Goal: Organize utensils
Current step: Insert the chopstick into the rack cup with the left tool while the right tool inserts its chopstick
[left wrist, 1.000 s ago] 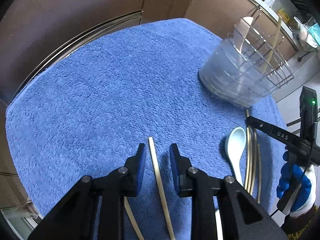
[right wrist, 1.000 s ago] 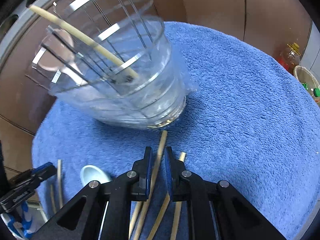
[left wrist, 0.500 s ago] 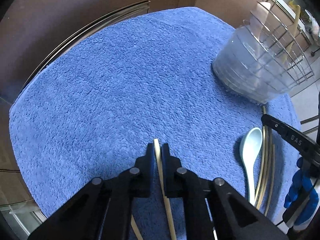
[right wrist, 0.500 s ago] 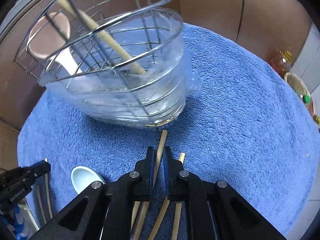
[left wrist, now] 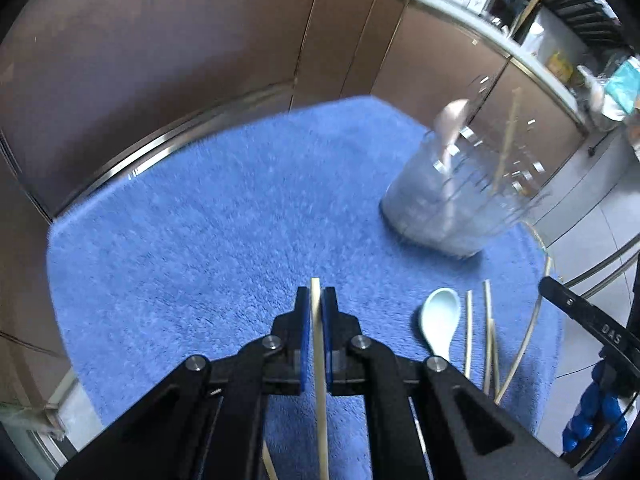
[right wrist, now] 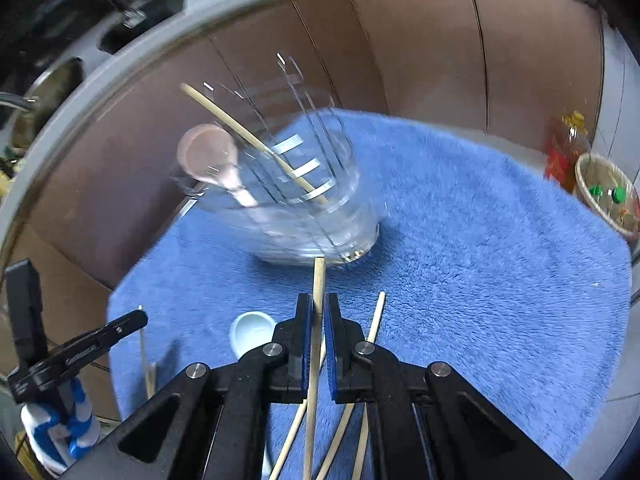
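Observation:
My left gripper (left wrist: 316,300) is shut on a pale chopstick (left wrist: 320,380), lifted above the blue towel (left wrist: 200,248). In the right wrist view my right gripper (right wrist: 316,312) is shut on another chopstick (right wrist: 318,284), its tip just in front of the wire utensil holder (right wrist: 304,200). That holder, in a clear liner, has a pink spoon (right wrist: 212,156) and one chopstick (right wrist: 248,140) in it. It appears blurred at the right as the holder (left wrist: 460,204) in the left wrist view. A pale blue spoon (left wrist: 440,320) and loose chopsticks (left wrist: 488,332) lie on the towel.
Brown cabinet fronts (left wrist: 200,40) run behind the towel, with a metal rail along its far edge. A bin (right wrist: 608,192) and an oil bottle (right wrist: 568,148) stand on the floor at right. More chopsticks (right wrist: 372,328) lie under my right gripper. A blue-gloved hand (left wrist: 596,420) is at the right edge.
The left jaws closed on the chopstick and lifted it off the towel. The right gripper, gripping its chopstick throughout, has also risen; both views pulled back from the holder.

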Action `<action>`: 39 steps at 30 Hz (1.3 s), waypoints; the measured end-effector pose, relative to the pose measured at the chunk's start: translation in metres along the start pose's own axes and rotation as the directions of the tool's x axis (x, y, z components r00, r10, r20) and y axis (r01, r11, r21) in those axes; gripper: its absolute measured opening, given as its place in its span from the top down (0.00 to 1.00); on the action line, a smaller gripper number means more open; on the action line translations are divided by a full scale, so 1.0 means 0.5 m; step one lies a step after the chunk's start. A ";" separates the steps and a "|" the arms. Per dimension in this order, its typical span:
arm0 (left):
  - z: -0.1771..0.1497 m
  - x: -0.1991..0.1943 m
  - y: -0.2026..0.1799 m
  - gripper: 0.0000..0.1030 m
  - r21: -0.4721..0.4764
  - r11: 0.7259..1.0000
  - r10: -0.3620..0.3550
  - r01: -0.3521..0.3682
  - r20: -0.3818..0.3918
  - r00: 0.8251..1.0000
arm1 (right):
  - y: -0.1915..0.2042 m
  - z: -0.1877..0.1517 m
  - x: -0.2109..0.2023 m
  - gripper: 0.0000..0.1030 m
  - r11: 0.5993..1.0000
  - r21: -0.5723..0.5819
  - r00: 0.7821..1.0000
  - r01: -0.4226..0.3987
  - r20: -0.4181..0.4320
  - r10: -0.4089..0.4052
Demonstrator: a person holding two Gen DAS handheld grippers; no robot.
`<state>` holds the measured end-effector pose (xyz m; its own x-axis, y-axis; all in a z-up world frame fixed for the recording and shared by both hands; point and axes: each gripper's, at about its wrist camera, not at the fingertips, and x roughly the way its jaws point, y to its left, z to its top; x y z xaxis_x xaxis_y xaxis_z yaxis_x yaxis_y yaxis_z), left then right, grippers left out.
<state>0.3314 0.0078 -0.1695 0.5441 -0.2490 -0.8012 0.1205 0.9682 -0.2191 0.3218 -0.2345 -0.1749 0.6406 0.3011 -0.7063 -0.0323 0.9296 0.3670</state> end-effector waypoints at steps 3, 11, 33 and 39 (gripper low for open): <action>-0.004 -0.037 -0.007 0.96 -0.002 1.000 -0.008 0.008 0.059 0.998 | 0.007 -0.014 -0.057 0.94 0.999 -0.018 0.998 -0.028 0.053 0.029; -0.019 -0.128 0.002 0.96 -0.007 1.000 -0.018 0.019 0.151 0.988 | 0.026 -0.046 -0.184 0.94 0.996 -0.081 0.980 -0.042 0.188 0.057; 0.239 -0.267 -0.098 0.96 -0.081 0.971 -0.153 0.227 0.517 0.842 | 0.127 0.168 -0.318 0.94 0.981 -0.189 0.826 0.049 0.559 0.067; 0.314 -0.185 -0.155 0.96 -0.106 0.966 -0.140 0.237 0.558 0.818 | 0.108 0.212 -0.252 0.94 0.975 -0.176 0.799 0.133 0.601 0.000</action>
<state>0.4021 -0.0408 0.0093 0.8918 -0.3261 -0.3137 0.1574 0.8735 -0.4607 0.3206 -0.2449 -0.0019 0.9732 0.1127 -0.2005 -0.0815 0.9841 0.1577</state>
